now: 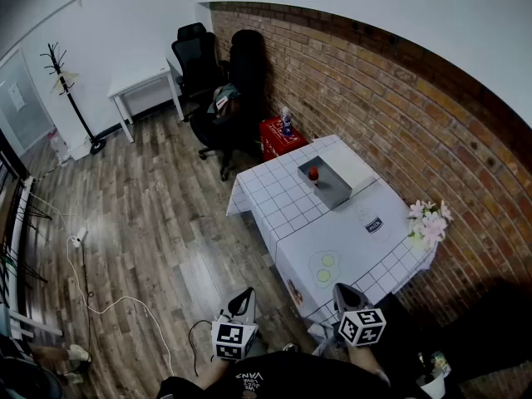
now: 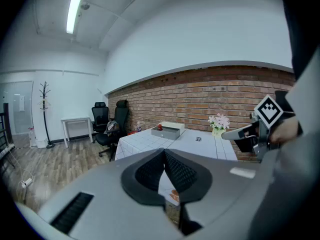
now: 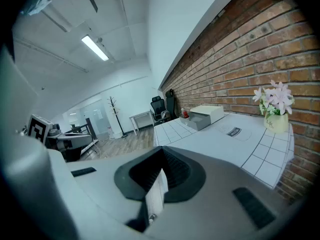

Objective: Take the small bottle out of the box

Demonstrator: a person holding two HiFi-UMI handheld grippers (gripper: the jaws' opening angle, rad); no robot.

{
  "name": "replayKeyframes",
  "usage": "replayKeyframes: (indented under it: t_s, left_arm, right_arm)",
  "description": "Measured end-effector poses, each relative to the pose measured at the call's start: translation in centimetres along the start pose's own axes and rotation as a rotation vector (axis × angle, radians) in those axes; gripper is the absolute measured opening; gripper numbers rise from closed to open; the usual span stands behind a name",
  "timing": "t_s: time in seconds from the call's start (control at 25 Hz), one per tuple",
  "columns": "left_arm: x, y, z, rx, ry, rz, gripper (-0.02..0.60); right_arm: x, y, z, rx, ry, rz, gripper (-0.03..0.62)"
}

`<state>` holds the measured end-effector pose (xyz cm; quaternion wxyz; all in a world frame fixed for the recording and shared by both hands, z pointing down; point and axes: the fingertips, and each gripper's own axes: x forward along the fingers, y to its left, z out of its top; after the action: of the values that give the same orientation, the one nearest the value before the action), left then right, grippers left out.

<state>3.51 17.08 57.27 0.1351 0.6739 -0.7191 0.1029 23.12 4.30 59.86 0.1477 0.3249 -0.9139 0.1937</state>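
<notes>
- Both tools are at the near end, short of the table point(image 1: 357, 243). The left gripper point(image 1: 243, 300) has its jaws pressed together with nothing between them, and so does the right gripper point(image 1: 345, 294). We judge the reach has not begun.
- The small bottle point(image 1: 313, 174), the one with a red cap, stands upright inside the grey box point(image 1: 337, 192) at the table's far end, towards 12 o'clock from us. It sits at the box's 9 o'clock side, close against the wall there.
- The box is open, with its pale lid point(image 1: 352, 166) lying back at the 2 o'clock side towards the brick wall. No lid work looks needed.
- First we would close the distance along the table's long axis. Either gripper could go; the right one lines up a little more directly.
- We would spread the jaws before arriving, not over the box. They should come down from above and straddle the bottle just under its cap.
- One jaw has to slip between bottle and box wall — a tight spot, we think. Turning the jaws so they close along the wall would ease that.
- We would lift straight up until the bottle clears the rim, then carry it aside.
- Another bottle point(image 1: 286, 121) stands on a red cabinet point(image 1: 277, 139) beyond the table at 11 o'clock — it is not our target.
- The flowers point(image 1: 429, 221) at 2 o'clock stand well apart from the path.
</notes>
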Motion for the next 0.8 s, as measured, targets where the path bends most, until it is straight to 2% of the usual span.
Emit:
replayKeyframes:
  t_s: [0.36,0.48,0.8]
  left_arm:
    - [1.4,-1.7,0.7,-0.012,0.000,-0.052,0.012]
    - [2.0,-1.5,0.6,-0.015,0.001,-0.066,0.012]
    - [4.0,0.2,1.2,-0.041,-0.002,-0.103,0.012]
  right_arm:
    - [-0.4,-0.4,0.3,0.018,-0.005,-0.004,-0.002]
    - [-0.2,-0.5,0.8,0.068,-0.050,0.018,-0.002]
    - [1.1,-0.9,1.8,0.103,-0.085,-0.026,-0.002]
